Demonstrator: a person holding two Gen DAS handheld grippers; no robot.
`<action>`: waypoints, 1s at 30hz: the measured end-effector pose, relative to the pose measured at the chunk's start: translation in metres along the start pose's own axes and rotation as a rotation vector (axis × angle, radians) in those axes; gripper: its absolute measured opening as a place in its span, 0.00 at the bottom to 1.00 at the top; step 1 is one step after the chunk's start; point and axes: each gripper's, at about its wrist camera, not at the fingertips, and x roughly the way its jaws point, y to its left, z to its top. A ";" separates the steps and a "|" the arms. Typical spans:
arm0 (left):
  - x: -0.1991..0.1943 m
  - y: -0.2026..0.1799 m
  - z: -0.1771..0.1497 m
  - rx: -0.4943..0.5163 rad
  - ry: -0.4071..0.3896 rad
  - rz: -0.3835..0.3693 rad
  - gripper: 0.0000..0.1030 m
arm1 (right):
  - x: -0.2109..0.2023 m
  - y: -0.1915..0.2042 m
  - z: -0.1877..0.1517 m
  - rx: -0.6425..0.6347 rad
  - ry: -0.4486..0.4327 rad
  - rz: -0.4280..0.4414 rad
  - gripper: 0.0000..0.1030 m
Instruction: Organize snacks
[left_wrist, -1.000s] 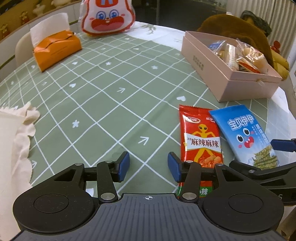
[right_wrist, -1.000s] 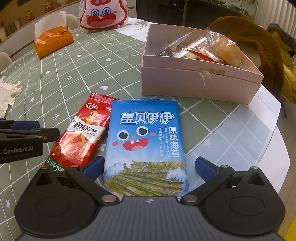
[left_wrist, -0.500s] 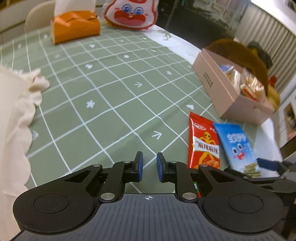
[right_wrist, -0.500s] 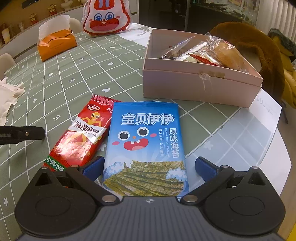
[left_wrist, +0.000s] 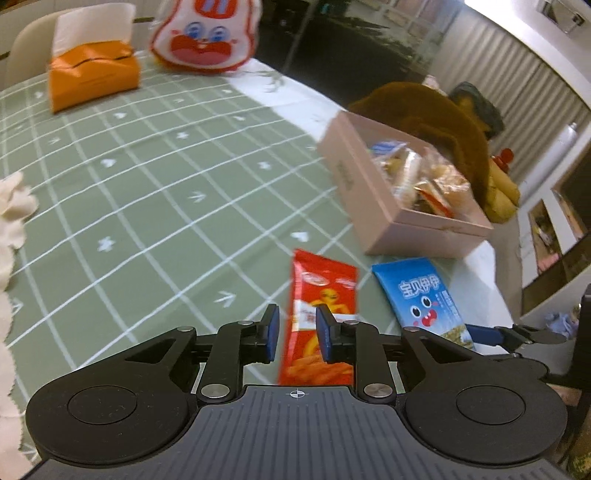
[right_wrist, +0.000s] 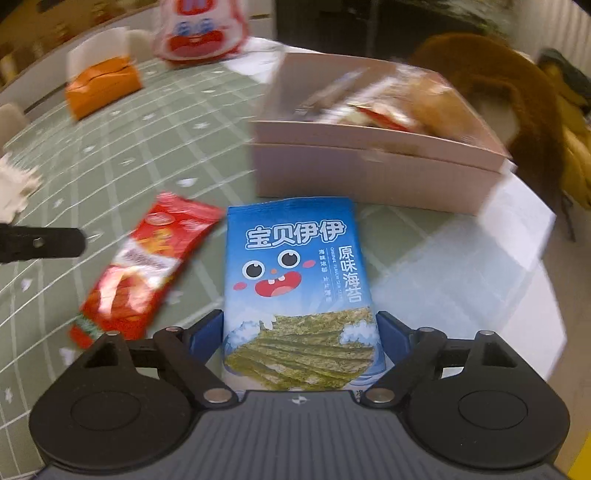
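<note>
The left tool (left_wrist: 295, 334) points down at the desk (left_wrist: 155, 206), which is covered in a green grid-patterned cloth. Its jaws are opening, with the red snack packet (left_wrist: 321, 295) seen in the narrow gap between them; whether the pads press on it cannot be told. Just beside it to the right lies the blue seaweed packet (left_wrist: 421, 295). Behind both stands the pink box (left_wrist: 354, 188), filled with wrapped snacks. An orange tissue box (left_wrist: 92, 74) and a rabbit-face bag (left_wrist: 205, 37) sit at the far edge.
</note>
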 end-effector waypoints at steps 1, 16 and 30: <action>0.002 -0.004 0.000 0.010 0.005 -0.004 0.25 | -0.001 -0.006 -0.001 0.011 0.003 -0.002 0.85; 0.052 -0.098 -0.037 0.478 0.131 0.193 0.62 | -0.003 -0.044 -0.014 0.057 -0.010 -0.040 0.91; 0.058 -0.063 -0.002 0.284 0.076 0.222 0.63 | 0.003 -0.042 -0.009 0.017 0.024 -0.023 1.00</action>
